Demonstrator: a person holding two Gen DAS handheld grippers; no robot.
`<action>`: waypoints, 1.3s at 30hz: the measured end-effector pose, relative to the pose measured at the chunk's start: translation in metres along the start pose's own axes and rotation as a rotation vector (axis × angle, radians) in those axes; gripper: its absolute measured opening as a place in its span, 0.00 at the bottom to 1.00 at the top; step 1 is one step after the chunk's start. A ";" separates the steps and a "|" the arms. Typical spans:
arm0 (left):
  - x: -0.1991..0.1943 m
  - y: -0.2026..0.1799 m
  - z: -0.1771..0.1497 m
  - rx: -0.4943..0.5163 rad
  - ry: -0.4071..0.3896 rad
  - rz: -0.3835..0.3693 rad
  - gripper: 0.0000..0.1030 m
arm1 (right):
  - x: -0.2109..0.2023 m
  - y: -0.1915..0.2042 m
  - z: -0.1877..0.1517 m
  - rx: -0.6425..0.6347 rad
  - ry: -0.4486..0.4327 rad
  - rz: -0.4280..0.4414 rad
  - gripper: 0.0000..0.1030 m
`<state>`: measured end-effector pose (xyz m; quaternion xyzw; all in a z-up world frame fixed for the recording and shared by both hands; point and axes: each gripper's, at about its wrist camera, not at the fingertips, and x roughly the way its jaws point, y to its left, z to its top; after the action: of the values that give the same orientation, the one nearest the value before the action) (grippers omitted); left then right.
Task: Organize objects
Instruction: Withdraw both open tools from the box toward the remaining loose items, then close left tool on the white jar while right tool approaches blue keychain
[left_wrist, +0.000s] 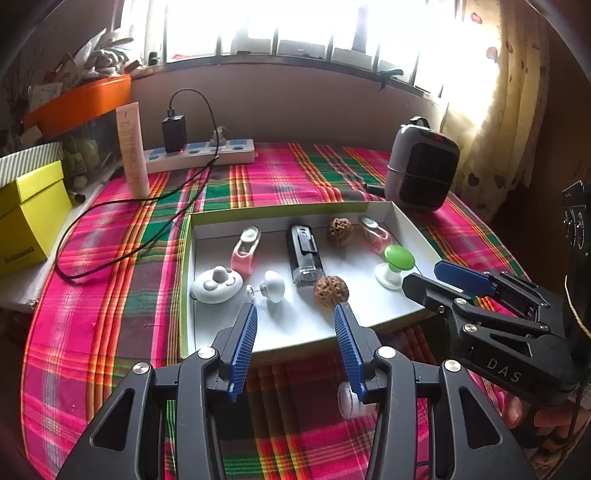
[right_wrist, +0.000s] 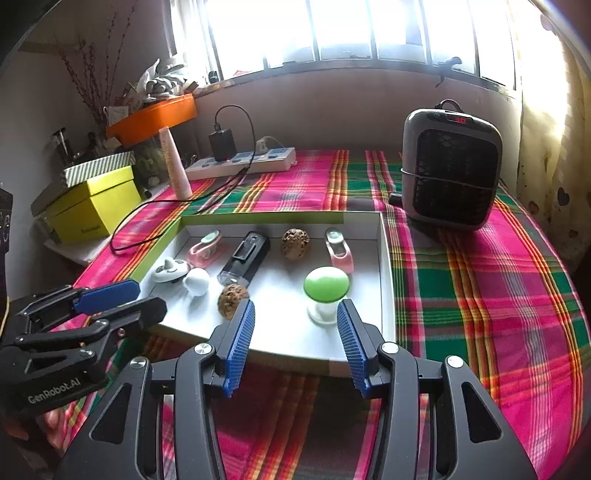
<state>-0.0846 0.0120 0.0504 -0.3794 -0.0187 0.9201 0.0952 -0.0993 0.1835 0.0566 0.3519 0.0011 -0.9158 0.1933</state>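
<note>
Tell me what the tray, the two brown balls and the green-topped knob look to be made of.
Tray: looks like cardboard, matte white inside, with thin folded walls and a green outer face. Brown balls: likely walnuts or carved wood, given the deeply wrinkled, dull surface. Green-topped knob: probably plastic, with a smooth, slightly glossy cap on a white stem.

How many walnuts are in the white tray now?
2. One walnut lies near the far wall of the tray, right of the black device. The other walnut lies nearer the front, beside that device's clear end. None seems hidden.
</note>
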 end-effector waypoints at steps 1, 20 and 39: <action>-0.001 -0.001 -0.002 0.003 0.000 -0.002 0.41 | -0.002 0.001 -0.001 -0.006 -0.003 0.001 0.46; -0.011 -0.007 -0.028 0.005 0.028 -0.030 0.44 | -0.027 0.010 -0.026 -0.044 -0.012 -0.001 0.47; 0.001 -0.022 -0.046 0.036 0.103 -0.120 0.48 | -0.035 -0.004 -0.044 0.010 0.009 -0.002 0.47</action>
<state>-0.0491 0.0317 0.0194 -0.4227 -0.0198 0.8922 0.1577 -0.0487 0.2052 0.0458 0.3573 -0.0023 -0.9143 0.1907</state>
